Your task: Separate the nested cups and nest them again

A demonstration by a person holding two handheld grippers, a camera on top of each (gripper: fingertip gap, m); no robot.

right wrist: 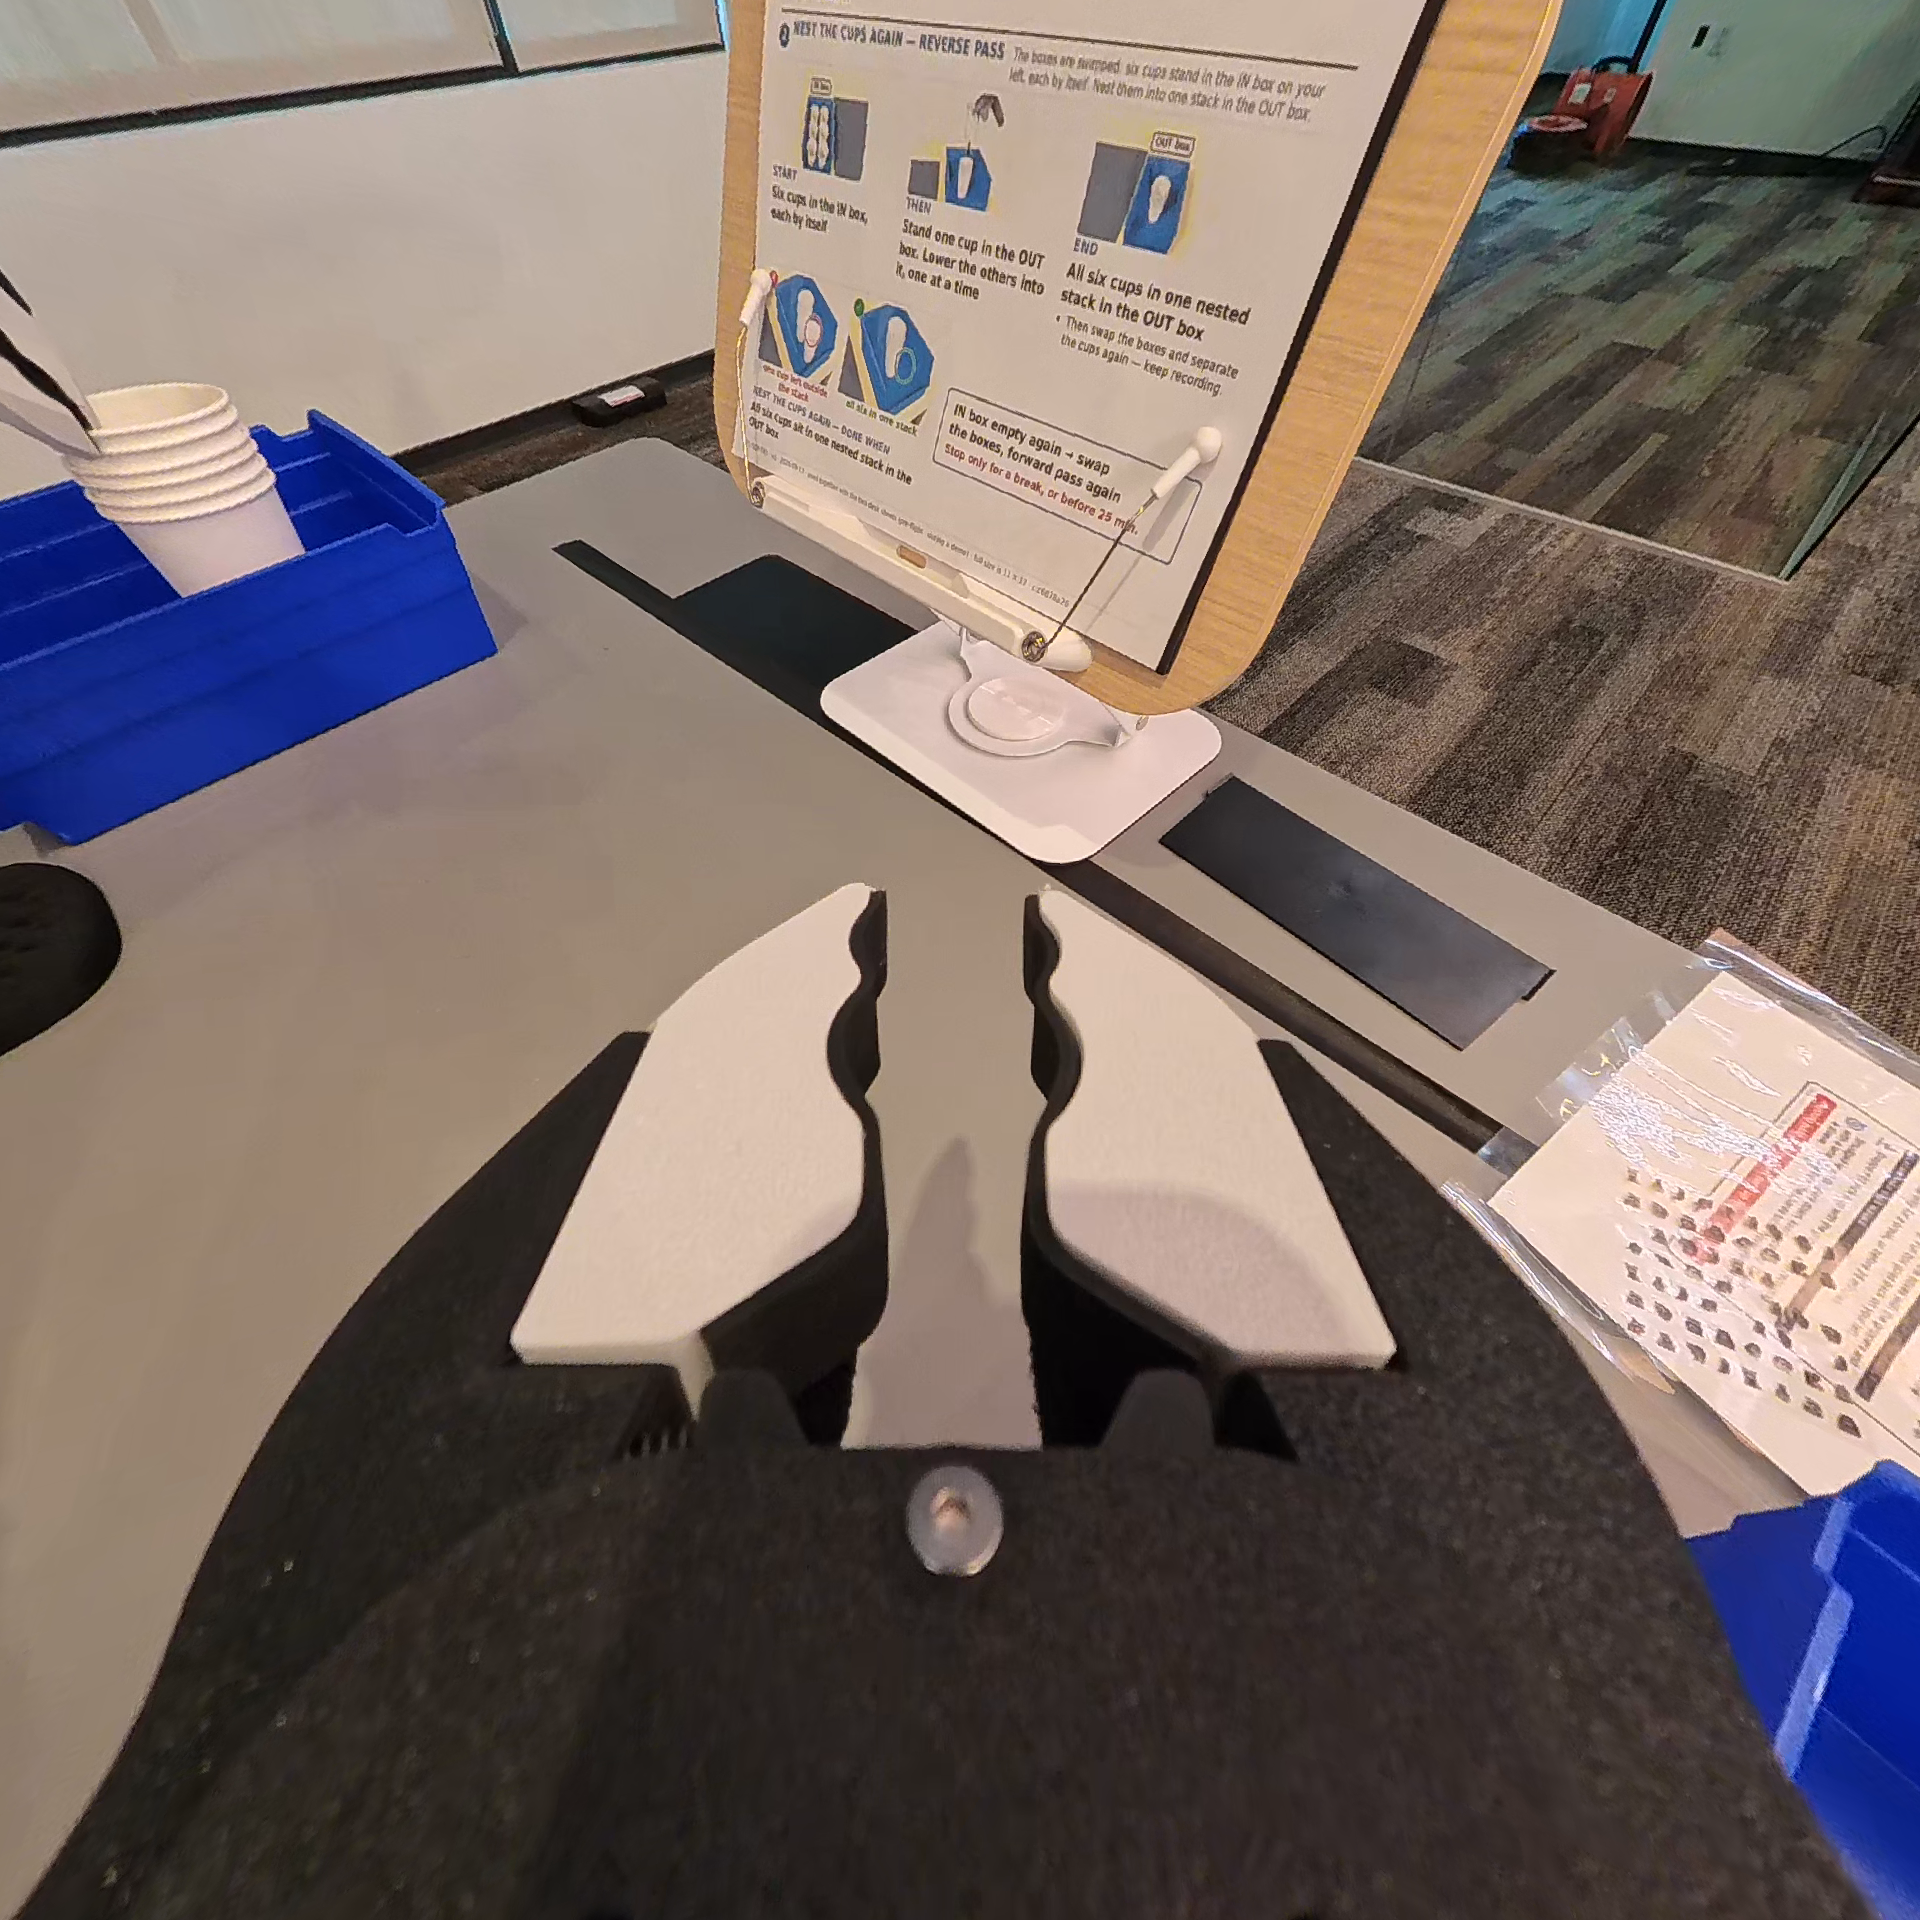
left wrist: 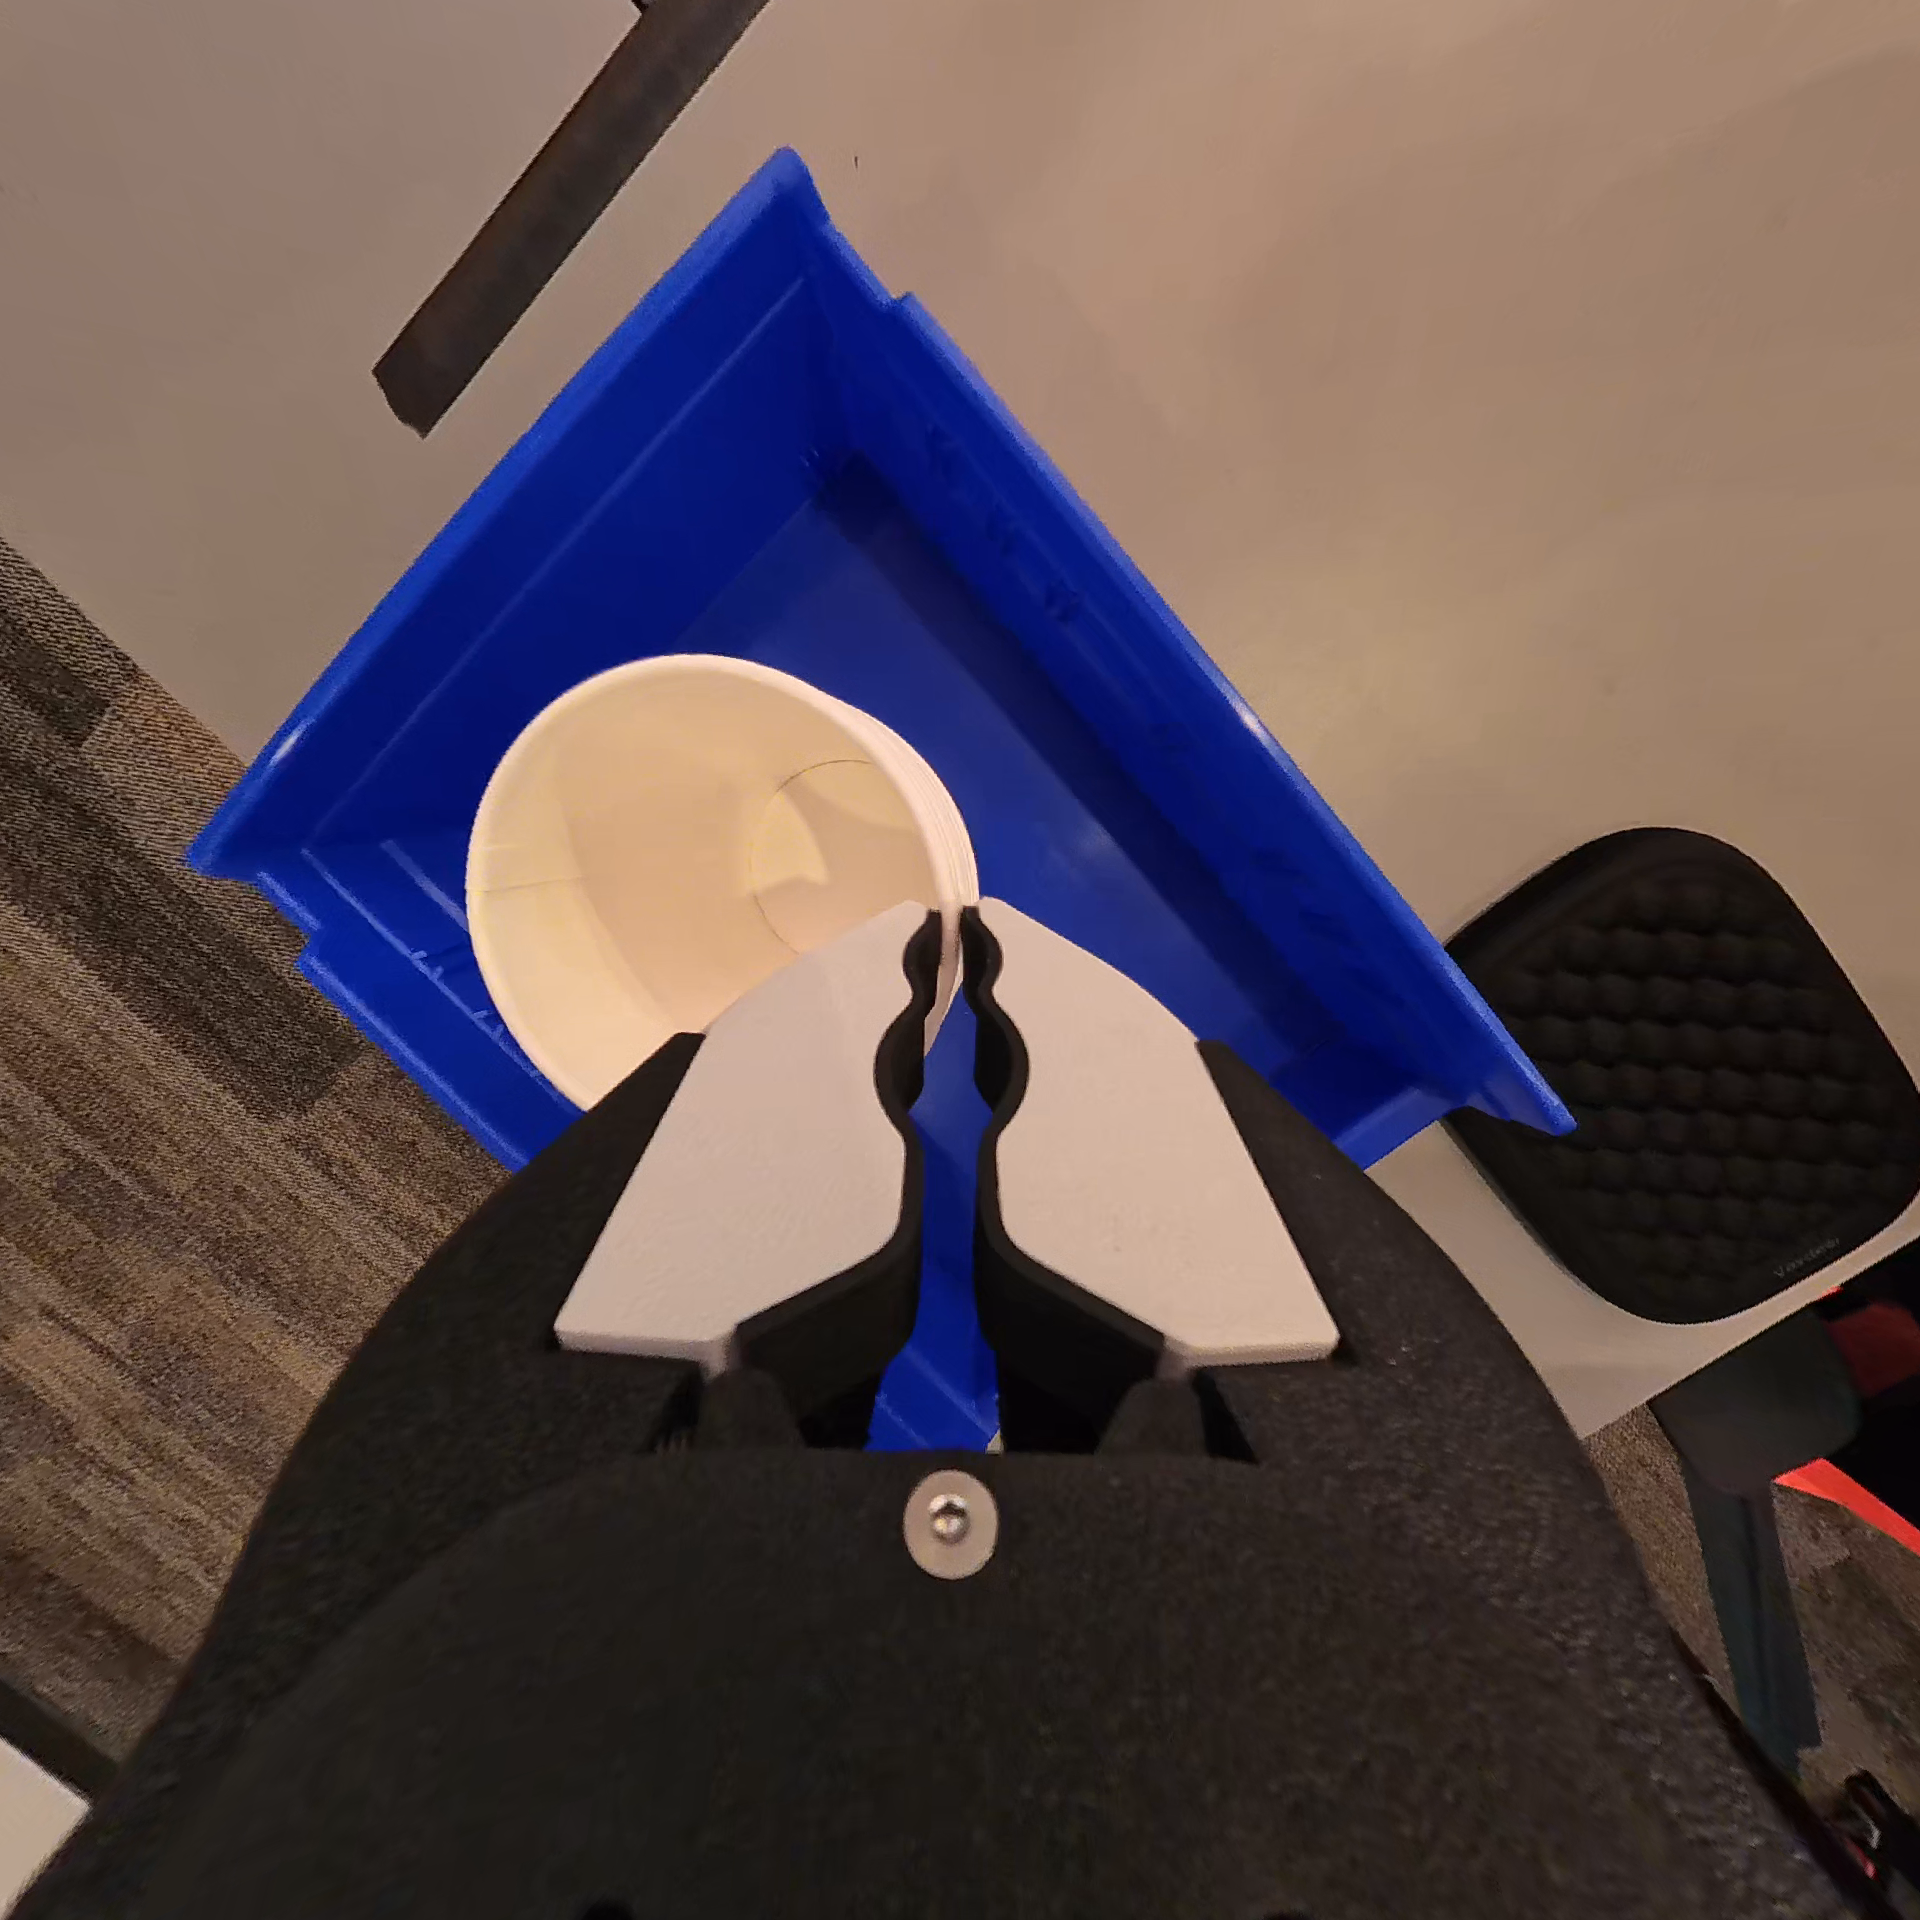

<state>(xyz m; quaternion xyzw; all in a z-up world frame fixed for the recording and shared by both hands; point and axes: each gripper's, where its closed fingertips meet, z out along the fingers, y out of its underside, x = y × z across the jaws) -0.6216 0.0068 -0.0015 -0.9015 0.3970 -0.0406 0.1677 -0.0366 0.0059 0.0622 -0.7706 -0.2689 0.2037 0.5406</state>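
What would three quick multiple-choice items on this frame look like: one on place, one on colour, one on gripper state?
1. Where is the cup stack?
A. on the document stand
B. in the blue bin
C. on the carpet

2. What colour are the cups?
A. white
B. red
C. black

3. What is the right gripper doing?
A. clamping a cup
B. gripping the plastic bag
C. open, holding nothing

Answers:
1 B, the stack's base sits inside the bin's walls in the right wrist view.
2 A, walls and rims are white in both views.
3 C, bare table shows between its parted fingers, while the left gripper pinches the stack's rim.
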